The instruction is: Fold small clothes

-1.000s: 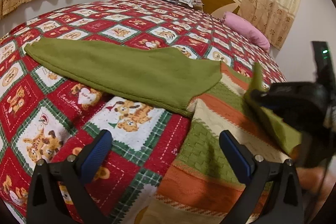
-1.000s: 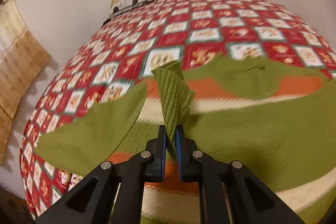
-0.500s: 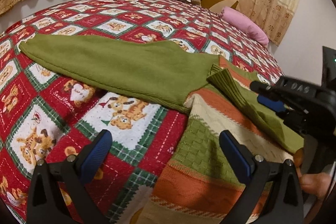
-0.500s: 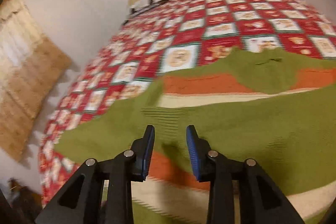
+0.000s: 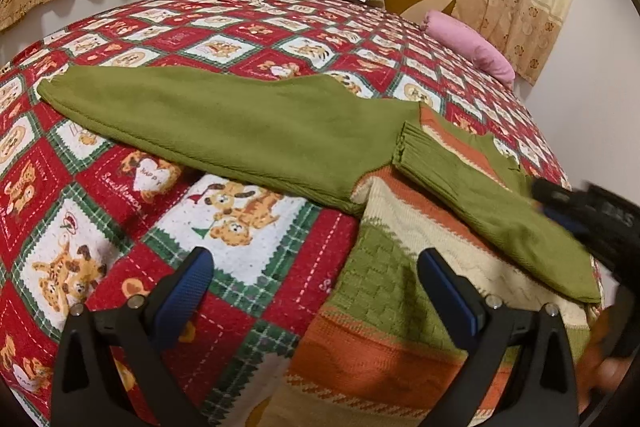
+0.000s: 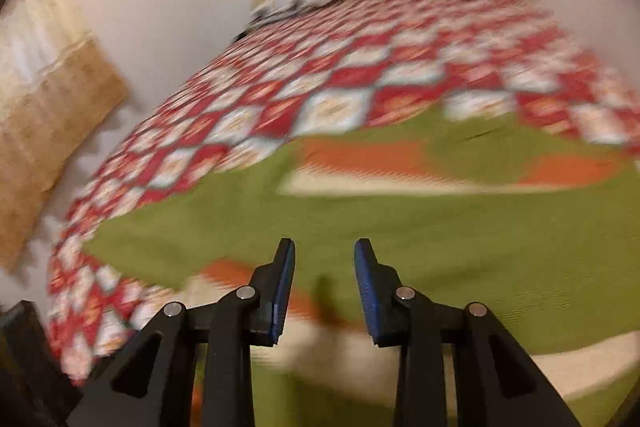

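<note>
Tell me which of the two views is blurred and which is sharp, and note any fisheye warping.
Right wrist view: heavy motion smear over the quilt and sweater; only the right gripper is crisp. Left wrist view: mostly sharp, sweater knit legible, the right gripper smeared at the edge. Both views bow the bed into a dome with dark corners.

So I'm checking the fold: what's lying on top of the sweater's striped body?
The right sleeve lies folded across the striped body, cuff toward the left sleeve, which remains spread on the quilt. The stripes beneath the folded sleeve are covered.
</note>
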`<action>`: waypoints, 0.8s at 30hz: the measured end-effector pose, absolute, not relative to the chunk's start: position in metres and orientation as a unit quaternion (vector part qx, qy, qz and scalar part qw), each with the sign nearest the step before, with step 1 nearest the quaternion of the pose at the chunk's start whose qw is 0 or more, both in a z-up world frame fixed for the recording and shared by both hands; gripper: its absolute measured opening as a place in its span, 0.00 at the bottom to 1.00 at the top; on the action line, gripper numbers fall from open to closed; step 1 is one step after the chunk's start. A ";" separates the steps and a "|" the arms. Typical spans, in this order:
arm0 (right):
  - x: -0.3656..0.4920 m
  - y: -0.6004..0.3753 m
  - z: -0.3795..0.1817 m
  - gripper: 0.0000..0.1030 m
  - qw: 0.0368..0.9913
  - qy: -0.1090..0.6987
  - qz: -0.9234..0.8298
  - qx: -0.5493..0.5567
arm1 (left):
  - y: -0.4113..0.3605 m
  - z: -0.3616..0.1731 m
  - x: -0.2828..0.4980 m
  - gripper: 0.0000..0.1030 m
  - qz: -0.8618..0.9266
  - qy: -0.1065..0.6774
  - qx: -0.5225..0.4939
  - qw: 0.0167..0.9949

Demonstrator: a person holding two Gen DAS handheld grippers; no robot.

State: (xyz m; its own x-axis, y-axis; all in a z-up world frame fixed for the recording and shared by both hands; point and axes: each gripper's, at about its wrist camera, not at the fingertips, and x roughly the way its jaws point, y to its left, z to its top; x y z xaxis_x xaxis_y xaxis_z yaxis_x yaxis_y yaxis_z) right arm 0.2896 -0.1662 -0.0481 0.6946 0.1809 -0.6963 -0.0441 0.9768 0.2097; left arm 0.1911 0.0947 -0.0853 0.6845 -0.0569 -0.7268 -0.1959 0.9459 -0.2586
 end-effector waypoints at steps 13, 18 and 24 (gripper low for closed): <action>0.236 -0.408 -0.090 0.00 0.862 0.443 -0.233 0.088 | 0.092 -0.087 0.193 1.00 0.042 0.401 -0.153 0.902; 0.210 -0.431 -0.070 0.00 0.886 0.386 -0.207 0.149 | 0.092 -0.087 0.194 1.00 0.043 0.401 -0.152 0.902; 0.223 -0.359 -0.047 0.00 0.916 0.377 -0.106 0.089 | 0.090 -0.087 0.195 1.00 0.046 0.404 -0.145 0.902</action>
State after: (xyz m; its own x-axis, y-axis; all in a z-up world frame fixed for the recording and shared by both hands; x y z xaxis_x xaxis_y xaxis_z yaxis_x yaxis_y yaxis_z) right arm 0.2230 -0.3588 -0.0472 0.6940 -0.1267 -0.7087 0.2605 0.9619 0.0832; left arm 0.1946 0.0899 -0.0867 0.6691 -0.0335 -0.7424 -0.2007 0.9537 -0.2239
